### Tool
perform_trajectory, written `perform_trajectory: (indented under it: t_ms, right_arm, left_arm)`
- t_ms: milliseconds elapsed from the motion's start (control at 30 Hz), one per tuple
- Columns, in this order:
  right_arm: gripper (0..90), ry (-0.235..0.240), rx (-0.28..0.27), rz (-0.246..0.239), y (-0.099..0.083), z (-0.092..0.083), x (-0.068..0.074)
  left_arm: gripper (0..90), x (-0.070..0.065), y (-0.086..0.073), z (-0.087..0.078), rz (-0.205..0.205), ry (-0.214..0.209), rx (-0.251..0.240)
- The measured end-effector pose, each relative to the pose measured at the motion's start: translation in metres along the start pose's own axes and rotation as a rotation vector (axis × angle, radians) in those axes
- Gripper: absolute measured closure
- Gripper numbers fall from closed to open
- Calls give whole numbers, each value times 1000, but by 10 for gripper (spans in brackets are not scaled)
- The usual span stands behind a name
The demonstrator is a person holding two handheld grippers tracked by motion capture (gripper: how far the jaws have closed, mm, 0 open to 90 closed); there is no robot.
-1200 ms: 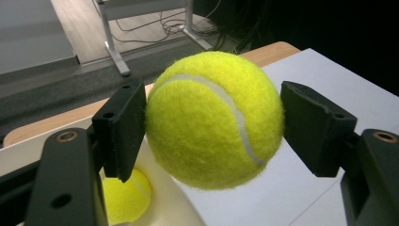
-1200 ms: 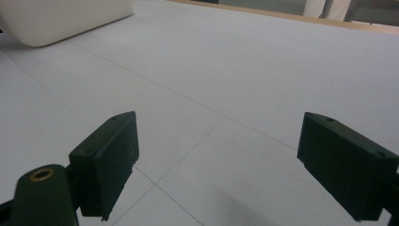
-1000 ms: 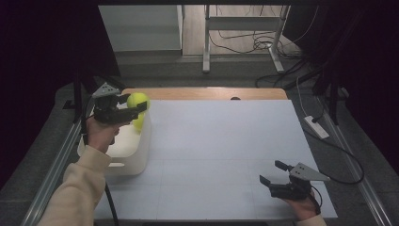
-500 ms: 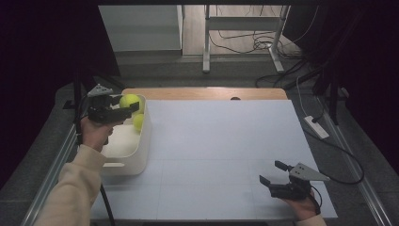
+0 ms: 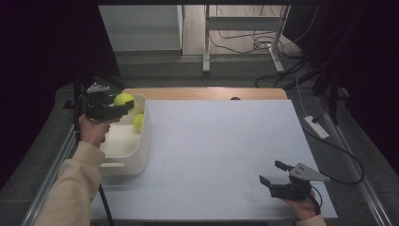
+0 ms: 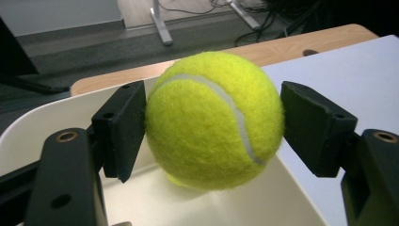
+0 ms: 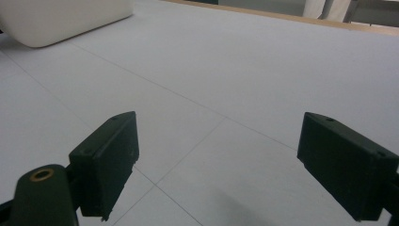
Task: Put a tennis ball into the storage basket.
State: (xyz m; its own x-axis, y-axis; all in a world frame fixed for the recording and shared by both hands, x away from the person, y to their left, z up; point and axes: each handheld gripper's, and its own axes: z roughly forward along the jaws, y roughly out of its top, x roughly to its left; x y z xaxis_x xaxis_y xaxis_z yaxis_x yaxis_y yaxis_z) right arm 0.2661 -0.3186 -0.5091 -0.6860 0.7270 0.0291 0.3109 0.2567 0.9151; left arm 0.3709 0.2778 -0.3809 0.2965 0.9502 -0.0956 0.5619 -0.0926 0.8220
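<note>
My left gripper [image 5: 123, 103] is shut on a yellow tennis ball [image 5: 123, 99], held over the far end of a white bin [image 5: 143, 137] at the table's left side. In the left gripper view the ball [image 6: 214, 117] sits between both black pads [image 6: 120, 127], above the bin's inner wall [image 6: 282, 200]. A second tennis ball [image 5: 138, 122] lies inside the bin against its right wall. My right gripper [image 5: 270, 172] rests low at the table's near right, open with nothing between its jaws [image 7: 216, 160].
A white sheet [image 5: 221, 141] covers the table, with a wooden strip [image 5: 211, 93] along its far edge. The bin's rounded corner [image 7: 66, 19] shows far off in the right gripper view. Cables and a power strip [image 5: 316, 127] lie on the floor to the right.
My left gripper has carried the tennis ball leftward and slightly down, from above the bin's right wall to over its far part. The right gripper has stayed put.
</note>
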Motion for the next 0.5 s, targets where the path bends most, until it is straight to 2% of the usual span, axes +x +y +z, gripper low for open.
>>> perform_trajectory:
  t_ms: [300, 367, 500]
  right_arm:
    - [132, 0, -2, 3, 0, 0, 0]
    - [132, 0, -1, 1, 0, 0, 0]
    - [132, -3, -2, 4, 0, -1, -1]
  left_arm:
    - [272, 11, -2, 6, -35, 33, 23]
    - [272, 10, -2, 7, -14, 60, 38]
    - [271, 11, -2, 10, -20, 63, 48]
